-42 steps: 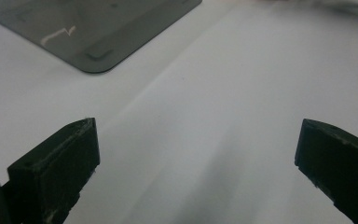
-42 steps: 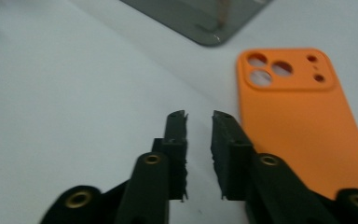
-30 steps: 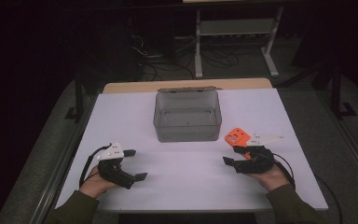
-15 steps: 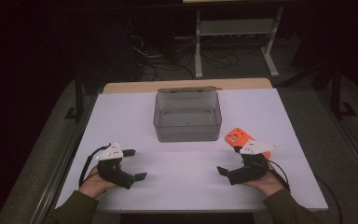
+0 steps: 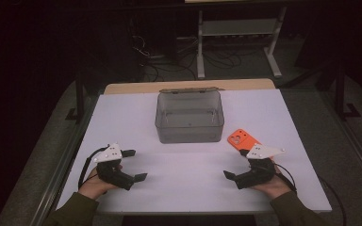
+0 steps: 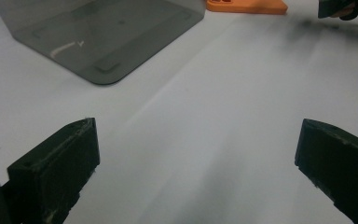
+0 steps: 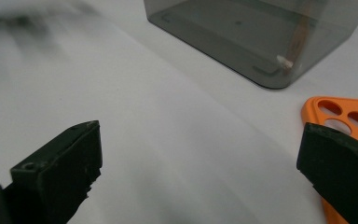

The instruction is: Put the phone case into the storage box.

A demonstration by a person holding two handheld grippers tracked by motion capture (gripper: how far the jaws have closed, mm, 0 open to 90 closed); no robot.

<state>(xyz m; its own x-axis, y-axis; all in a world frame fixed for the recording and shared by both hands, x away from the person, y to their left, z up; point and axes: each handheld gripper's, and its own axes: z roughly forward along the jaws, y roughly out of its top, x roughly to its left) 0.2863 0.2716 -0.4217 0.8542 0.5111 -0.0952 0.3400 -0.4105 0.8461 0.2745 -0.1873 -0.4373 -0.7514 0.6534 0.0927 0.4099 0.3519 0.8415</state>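
Note:
A clear grey box (image 5: 188, 117) with no lid stands at the middle of the white table (image 5: 136, 113). To its right an orange phone case (image 5: 239, 138) lies flat. My right gripper (image 5: 235, 164) rests just in front of the case; its jaws have just been opening and stand open with nothing between them. In the right gripper view (image 7: 200, 172) the case (image 7: 345, 114) lies partly behind the right-hand jaw and the box (image 7: 261, 32) is ahead. My left gripper (image 5: 134, 165) (image 6: 198, 172) rests open at the near left, holding nothing.
A wooden strip (image 5: 188, 86) runs along the table's far edge. Beyond it stands a metal shelf frame (image 5: 235, 33) with cables on the dark floor. The left gripper view has the box (image 6: 98, 32) ahead and the orange case (image 6: 247, 5) at the top.
My right gripper has drawn back from the orange case toward the near edge and its jaws have spread wider. The case, the box and the left gripper have stayed put.

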